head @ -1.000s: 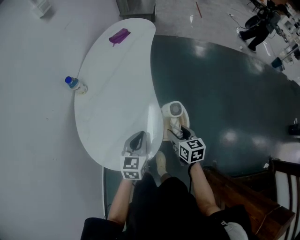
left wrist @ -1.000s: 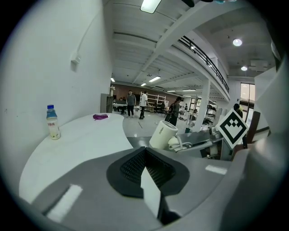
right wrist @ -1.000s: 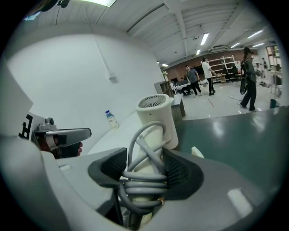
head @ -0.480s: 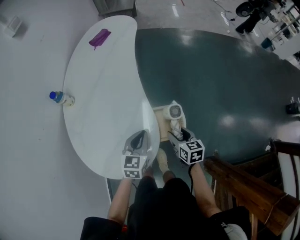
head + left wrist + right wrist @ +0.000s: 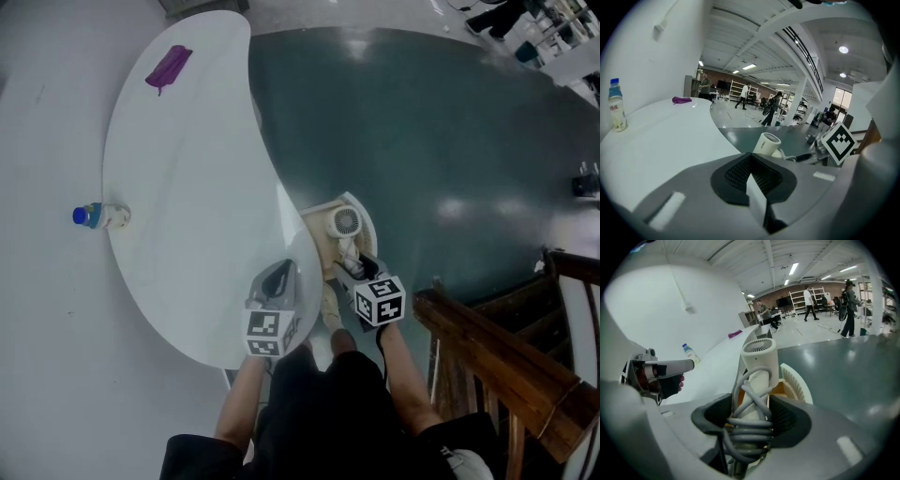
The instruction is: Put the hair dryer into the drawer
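Observation:
The white hair dryer (image 5: 345, 223) has its grey cord wound round the handle. My right gripper (image 5: 354, 265) is shut on that handle, with the dryer's head (image 5: 759, 355) pointing away from me. It hangs over the open drawer (image 5: 367, 223), which has a curved white front (image 5: 800, 380) and a wooden inside, at the right edge of the white table (image 5: 187, 187). Whether the dryer touches the drawer I cannot tell. My left gripper (image 5: 277, 277) hovers over the table's near end, left of the drawer. Its pads (image 5: 754, 176) are together with nothing between them.
A water bottle (image 5: 98, 217) stands at the table's left edge. A purple thing (image 5: 167, 68) lies at its far end. A wooden railing (image 5: 497, 366) runs close on my right. The dark green floor (image 5: 431, 141) spreads beyond the drawer, with people far off.
Both grippers have come down. The hair dryer in the right one now hangs lower over the open drawer. The table has slid left in the head view.

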A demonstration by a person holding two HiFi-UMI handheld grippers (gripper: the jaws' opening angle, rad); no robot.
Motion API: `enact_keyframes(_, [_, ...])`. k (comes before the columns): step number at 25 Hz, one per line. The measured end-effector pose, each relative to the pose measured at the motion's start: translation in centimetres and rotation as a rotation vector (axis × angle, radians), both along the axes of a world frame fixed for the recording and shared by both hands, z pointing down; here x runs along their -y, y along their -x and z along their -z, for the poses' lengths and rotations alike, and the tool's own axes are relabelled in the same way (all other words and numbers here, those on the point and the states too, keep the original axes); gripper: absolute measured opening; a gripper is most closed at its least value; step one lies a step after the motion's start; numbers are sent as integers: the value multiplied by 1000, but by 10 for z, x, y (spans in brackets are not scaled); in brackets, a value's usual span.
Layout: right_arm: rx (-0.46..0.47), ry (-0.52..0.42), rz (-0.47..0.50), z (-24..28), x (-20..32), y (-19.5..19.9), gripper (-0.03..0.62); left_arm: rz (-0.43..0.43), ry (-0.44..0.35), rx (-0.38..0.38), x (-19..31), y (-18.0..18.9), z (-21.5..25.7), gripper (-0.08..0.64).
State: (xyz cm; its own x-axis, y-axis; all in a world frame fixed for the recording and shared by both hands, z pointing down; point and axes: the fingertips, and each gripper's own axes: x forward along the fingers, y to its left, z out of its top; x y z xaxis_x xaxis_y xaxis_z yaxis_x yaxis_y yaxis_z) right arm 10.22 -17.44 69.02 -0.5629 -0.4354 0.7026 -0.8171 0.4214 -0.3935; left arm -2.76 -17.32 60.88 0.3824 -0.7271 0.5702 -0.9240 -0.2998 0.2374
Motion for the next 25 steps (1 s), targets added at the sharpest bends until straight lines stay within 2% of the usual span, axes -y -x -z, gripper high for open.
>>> enact_keyframes(4, [-14,30,-9,-23,2,2,253,-31,39,-4,5,-2,-21,8])
enact_keyframes(15, [-44,118,-14,-78,0,6,253,-45,49,-20,21,0,-52,8])
enact_keyframes(21, [-103,125,14,-91,1,9,253,-16,52,-28,28,5,-60,8])
enact_keyframes(25, [-131,146,24,-95,-2,10,253,-27,63,-32,29,3,-65,8])
